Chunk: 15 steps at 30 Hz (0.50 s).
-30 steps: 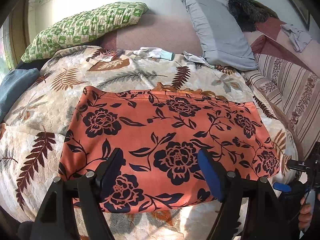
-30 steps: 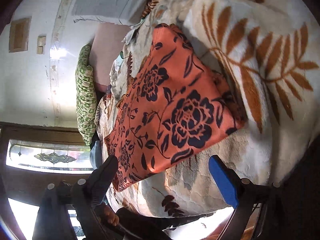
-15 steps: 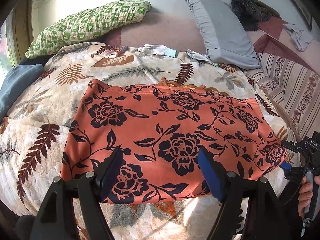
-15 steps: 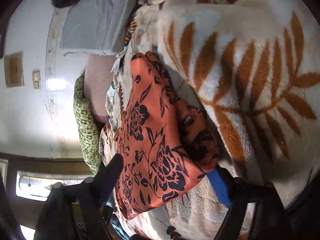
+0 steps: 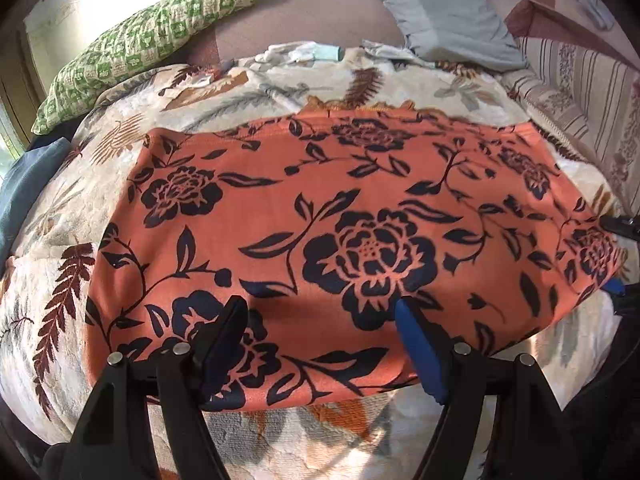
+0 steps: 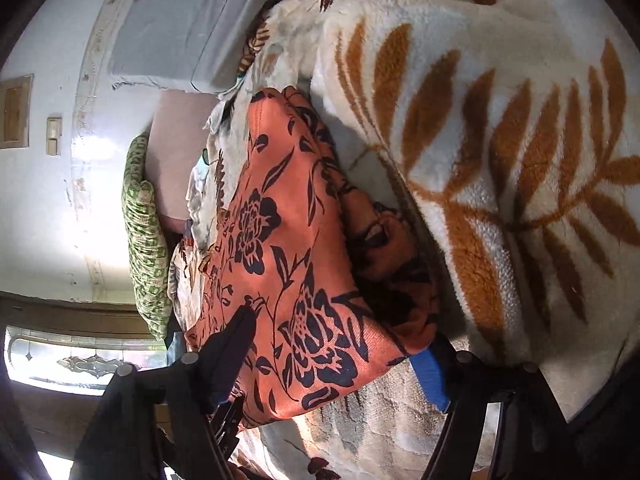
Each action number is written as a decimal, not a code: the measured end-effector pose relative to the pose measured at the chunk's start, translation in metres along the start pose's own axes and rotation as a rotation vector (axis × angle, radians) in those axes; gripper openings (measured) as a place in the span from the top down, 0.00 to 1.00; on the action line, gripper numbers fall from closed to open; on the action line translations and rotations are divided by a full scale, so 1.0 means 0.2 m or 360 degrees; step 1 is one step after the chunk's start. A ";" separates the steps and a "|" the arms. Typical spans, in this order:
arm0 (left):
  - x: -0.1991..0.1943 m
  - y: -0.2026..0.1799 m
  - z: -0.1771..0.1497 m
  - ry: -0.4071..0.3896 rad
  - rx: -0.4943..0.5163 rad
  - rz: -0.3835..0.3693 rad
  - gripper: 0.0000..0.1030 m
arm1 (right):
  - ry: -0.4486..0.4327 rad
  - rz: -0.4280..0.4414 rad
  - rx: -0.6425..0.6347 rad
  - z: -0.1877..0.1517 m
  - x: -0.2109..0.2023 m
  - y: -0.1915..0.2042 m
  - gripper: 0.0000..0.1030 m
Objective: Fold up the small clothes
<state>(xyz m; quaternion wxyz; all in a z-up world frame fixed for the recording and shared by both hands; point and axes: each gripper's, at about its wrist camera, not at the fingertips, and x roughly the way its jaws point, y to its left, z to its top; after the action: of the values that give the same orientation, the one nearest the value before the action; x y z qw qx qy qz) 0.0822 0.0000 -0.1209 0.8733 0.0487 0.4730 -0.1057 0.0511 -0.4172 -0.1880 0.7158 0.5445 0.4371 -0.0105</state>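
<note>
Your orange floral garment lies spread flat across the middle of the left wrist frame, on a cream blanket with leaf prints that covers the bed. Your left gripper sits at the bottom centre of that frame over the garment's near hem, its jaws spread wide with only flat cloth showing between them, nothing pinched. At the right edge of the same frame, the garment's corner reaches your right gripper, seen only in part.

In the right wrist frame the garment runs from the centre down to the bottom, its corner bunched and lifted between your right gripper's jaws. Those jaws have just been opening again after closing; the blue pad sits under the corner's edge and the black one over the cloth, but you cannot tell whether they press on it.

A green patterned pillow lies at the upper left of the left wrist frame, a grey pillow at the upper right.
</note>
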 end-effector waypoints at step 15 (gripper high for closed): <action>0.01 -0.07 0.05 -0.0035 0.0055 0.0043 0.25 | 0.0059 -0.0060 -0.0017 0.02 0.02 0.05 0.22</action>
<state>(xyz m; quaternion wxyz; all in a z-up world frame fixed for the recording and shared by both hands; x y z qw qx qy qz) 0.0883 -0.0164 -0.1176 0.8789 0.0691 0.4607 -0.1026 0.0612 -0.4140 -0.1835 0.7101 0.5325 0.4606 -0.0114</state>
